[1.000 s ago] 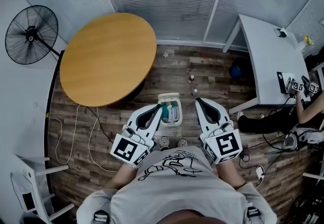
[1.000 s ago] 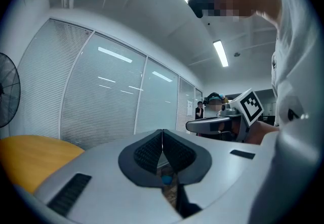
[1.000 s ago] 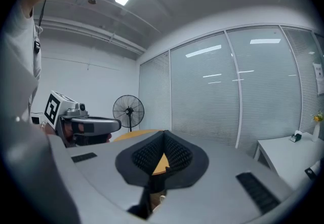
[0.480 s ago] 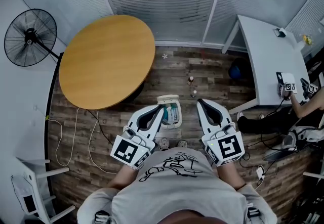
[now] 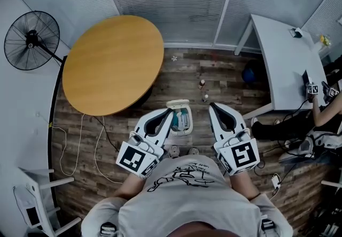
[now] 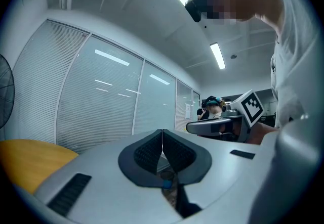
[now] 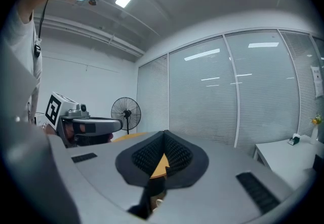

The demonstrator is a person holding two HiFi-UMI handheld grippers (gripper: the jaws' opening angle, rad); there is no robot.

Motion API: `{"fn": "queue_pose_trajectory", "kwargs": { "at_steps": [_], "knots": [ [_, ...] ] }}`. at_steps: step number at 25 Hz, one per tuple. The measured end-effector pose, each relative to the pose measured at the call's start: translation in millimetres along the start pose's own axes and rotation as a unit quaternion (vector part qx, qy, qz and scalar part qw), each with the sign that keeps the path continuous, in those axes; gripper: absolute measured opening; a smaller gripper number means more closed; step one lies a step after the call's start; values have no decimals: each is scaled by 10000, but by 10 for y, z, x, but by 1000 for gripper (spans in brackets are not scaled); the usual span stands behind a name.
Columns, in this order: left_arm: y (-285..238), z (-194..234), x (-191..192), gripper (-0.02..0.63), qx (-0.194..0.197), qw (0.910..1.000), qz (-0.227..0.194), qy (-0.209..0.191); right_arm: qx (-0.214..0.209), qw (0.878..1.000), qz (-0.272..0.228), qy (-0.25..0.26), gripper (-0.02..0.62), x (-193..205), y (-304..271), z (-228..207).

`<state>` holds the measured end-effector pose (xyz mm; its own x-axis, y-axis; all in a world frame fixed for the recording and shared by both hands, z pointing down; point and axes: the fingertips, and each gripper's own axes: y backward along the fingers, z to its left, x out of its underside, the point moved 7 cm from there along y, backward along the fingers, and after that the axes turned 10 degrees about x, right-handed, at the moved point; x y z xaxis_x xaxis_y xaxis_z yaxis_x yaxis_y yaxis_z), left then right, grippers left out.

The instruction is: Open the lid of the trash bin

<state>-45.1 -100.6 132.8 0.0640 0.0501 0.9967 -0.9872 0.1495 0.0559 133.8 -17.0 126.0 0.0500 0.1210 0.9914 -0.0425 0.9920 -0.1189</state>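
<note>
**Head view.** The trash bin (image 5: 179,117) stands on the wood-plank floor (image 5: 214,78), at 12 o'clock from the person's torso, between the two tools. It is a small, pale, rounded-rectangular container; its top shows a light rim around a bluish interior. The left tool (image 5: 170,115) lies just beside the bin's 9 o'clock side. The right tool (image 5: 210,106) lies near its 3 o'clock side, apart from it. Both have smooth grey shells tapering to a tip. A round desk (image 5: 112,62) with a matte wood-grain top stands at 10 o'clock from the bin. A wire-cage fan (image 5: 32,40) is farther out at 9 o'clock, and a white angular desk (image 5: 283,59) at 2 o'clock.

**Left gripper view.** The jaws are closed tip to tip with nothing between them. The dark pads (image 6: 149,153) carry a fine ribbed texture.

**Right gripper view.** The jaws meet at the tips and grip nothing. The round desk's orange surface shows through the wedge-shaped gap behind the tips.
</note>
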Motion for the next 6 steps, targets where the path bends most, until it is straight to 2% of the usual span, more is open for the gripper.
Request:
{"fn": "queue_pose_trajectory", "kwargs": {
  "at_steps": [6],
  "knots": [
    [-68, 23, -22, 20, 9, 10000, 19, 4, 8, 10000, -23, 29, 5, -39, -30, -73]
  ]
}}
